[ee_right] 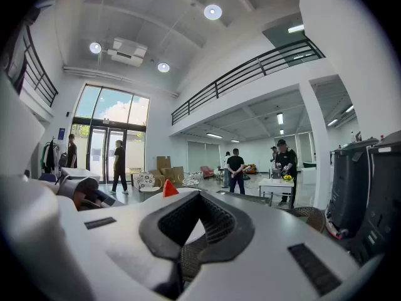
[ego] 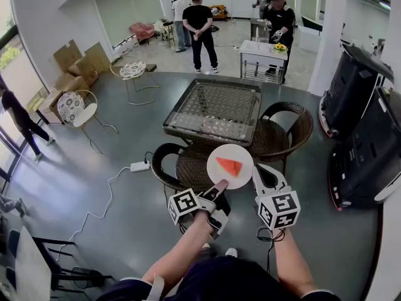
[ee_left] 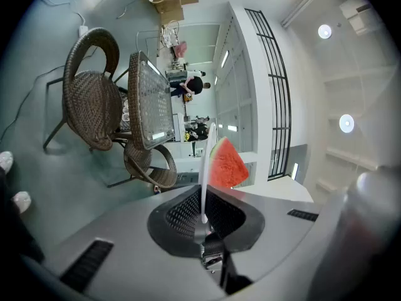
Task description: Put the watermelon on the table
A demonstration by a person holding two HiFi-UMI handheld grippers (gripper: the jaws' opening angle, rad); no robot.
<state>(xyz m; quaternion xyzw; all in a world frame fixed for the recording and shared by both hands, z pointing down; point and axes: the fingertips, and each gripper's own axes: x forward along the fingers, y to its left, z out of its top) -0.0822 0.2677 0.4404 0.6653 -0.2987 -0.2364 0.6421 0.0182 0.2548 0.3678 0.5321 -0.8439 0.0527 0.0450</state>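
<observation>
A red watermelon wedge [ego: 229,165] lies on a round white plate [ego: 230,155]. My left gripper [ego: 220,185] is shut on the plate's near rim and holds it in the air over a wicker chair, just short of the glass-topped wicker table [ego: 188,123]. In the left gripper view the plate [ee_left: 205,168] stands edge-on between the pads, with the wedge [ee_left: 227,165] on its right side. My right gripper [ego: 268,175] is open and empty, close beside the plate's right rim. The right gripper view shows the wedge's tip [ee_right: 170,189] over its left jaw.
Wicker chairs [ego: 164,168] [ego: 285,127] ring the table. A power strip [ego: 140,166] and its cable lie on the floor at the left. Black machines [ego: 363,143] stand at the right. Several people [ego: 199,27] and a small white table [ego: 263,52] are at the back.
</observation>
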